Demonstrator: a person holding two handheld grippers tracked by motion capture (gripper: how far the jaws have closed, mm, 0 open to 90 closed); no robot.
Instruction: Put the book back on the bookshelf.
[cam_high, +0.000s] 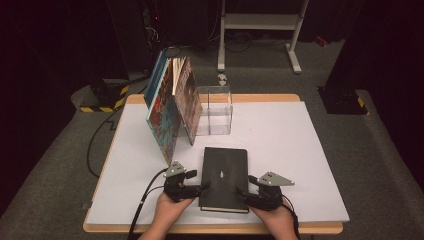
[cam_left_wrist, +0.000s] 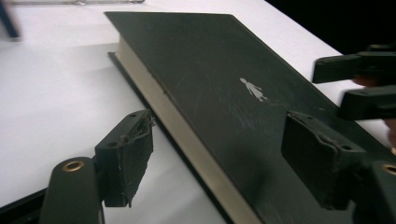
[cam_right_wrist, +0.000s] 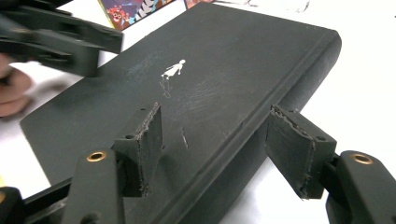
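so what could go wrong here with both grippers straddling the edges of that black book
1. The left gripper and right gripper straddle opposite long edges of the black book near its near end only; neither has clamped, so a lift may let the far end sag or slip.
2. A jaw may catch just the cover, so it could flop open.
3. Swinging it up could knock the leaning picture books.

The high view looks forward and down from the person's side, taking in the whole table (cam_high: 280, 150) from some way off. Each gripper view sits low and close, looking along its own jaws from opposite sides. All three share the black book (cam_high: 224, 175) (cam_left_wrist: 224, 93) (cam_right_wrist: 187, 102).
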